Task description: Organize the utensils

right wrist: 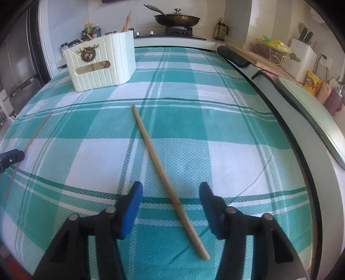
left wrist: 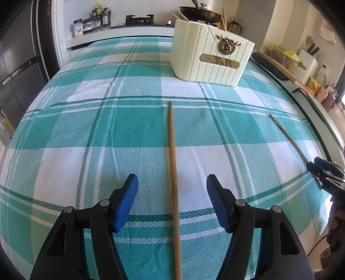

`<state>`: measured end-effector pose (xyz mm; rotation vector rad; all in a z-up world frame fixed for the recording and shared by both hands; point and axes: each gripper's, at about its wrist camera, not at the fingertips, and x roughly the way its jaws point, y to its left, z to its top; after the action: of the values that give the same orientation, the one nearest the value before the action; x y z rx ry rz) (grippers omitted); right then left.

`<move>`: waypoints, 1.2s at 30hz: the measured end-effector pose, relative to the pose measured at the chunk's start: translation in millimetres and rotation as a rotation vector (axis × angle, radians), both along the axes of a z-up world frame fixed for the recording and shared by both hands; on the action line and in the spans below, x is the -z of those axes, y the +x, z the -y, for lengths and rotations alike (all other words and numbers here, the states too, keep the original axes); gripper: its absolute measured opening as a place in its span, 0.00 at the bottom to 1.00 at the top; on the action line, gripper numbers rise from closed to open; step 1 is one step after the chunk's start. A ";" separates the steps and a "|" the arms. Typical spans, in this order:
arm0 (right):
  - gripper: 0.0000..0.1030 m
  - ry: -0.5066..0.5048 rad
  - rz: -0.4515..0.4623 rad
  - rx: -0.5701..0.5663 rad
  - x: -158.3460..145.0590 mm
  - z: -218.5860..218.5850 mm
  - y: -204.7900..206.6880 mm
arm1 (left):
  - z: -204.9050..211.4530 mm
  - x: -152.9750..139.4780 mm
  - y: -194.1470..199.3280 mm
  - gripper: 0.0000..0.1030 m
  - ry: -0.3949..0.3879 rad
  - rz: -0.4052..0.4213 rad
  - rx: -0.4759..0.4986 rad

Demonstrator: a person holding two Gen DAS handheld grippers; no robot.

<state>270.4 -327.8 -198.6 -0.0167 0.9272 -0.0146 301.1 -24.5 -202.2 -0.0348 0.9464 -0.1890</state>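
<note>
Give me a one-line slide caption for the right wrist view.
Open right gripper straddles a wooden chopstick on the checked tablecloth; cream utensil holder waits behind.

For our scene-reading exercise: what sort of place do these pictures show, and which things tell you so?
Most likely a home kitchen: a lidded pan sits on a gas stove, and a knife block stands on the side counter.

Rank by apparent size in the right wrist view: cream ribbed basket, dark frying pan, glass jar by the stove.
1. Cream ribbed basket, largest.
2. Dark frying pan.
3. Glass jar, smallest.
The basket sits nearer the camera, so its true lead is unsure.
</note>
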 end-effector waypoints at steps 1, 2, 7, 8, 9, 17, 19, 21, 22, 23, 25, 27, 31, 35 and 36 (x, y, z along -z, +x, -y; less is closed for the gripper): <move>0.57 -0.007 0.015 -0.016 -0.7 -1.4 1.3 | 0.3 0.7 2.0 0.71 0.010 -0.005 0.009; 0.57 -0.020 0.027 -0.030 -1.0 -2.7 3.9 | 0.7 2.4 4.6 0.73 0.020 -0.014 0.017; 0.57 0.009 -0.012 -0.108 11.9 -5.1 23.4 | 2.3 10.3 11.9 0.85 0.087 -0.030 0.036; 0.59 0.002 0.011 -0.117 11.6 -6.3 22.9 | 3.9 13.1 13.2 0.91 0.111 -0.038 0.042; 0.59 -0.009 0.009 -0.121 12.7 -6.9 25.2 | 6.1 15.4 12.9 0.93 0.140 -0.030 0.051; 0.64 0.019 0.018 -0.121 15.1 -1.4 30.5 | 0.2 19.5 11.6 1.00 0.130 -0.002 0.040; 0.64 0.019 0.019 -0.121 15.2 -1.4 30.2 | 0.2 19.5 11.3 1.00 0.129 0.003 0.038; 0.64 0.019 0.020 -0.121 15.5 -0.9 30.3 | 0.1 19.5 11.5 1.00 0.127 0.005 0.037; 0.65 0.019 0.020 -0.121 15.6 -1.0 30.2 | 0.2 19.6 11.5 1.00 0.126 0.006 0.037; 0.65 0.018 0.020 -0.121 15.6 -0.9 30.1 | 0.0 19.5 11.5 1.00 0.126 0.007 0.037; 0.65 0.020 0.020 -0.121 15.7 -0.9 30.1 | -0.3 19.6 11.7 1.00 0.125 0.008 0.037; 0.65 0.021 0.020 -0.121 15.7 -1.0 30.0 | -0.6 19.6 11.5 1.00 0.124 0.008 0.038; 0.65 0.020 0.020 -0.121 15.7 -0.8 30.0 | -0.4 19.6 11.6 1.00 0.125 0.008 0.037; 0.65 0.020 0.019 -0.121 15.7 -0.8 30.0 | -0.7 19.6 11.7 1.00 0.125 0.008 0.037; 0.65 0.019 0.019 -0.121 15.7 -0.8 30.0 | -0.7 19.6 11.8 1.00 0.125 0.008 0.037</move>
<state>300.4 -327.0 -214.3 -0.0545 0.9056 0.1063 312.9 -23.8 -221.8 0.0984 0.9495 -0.1634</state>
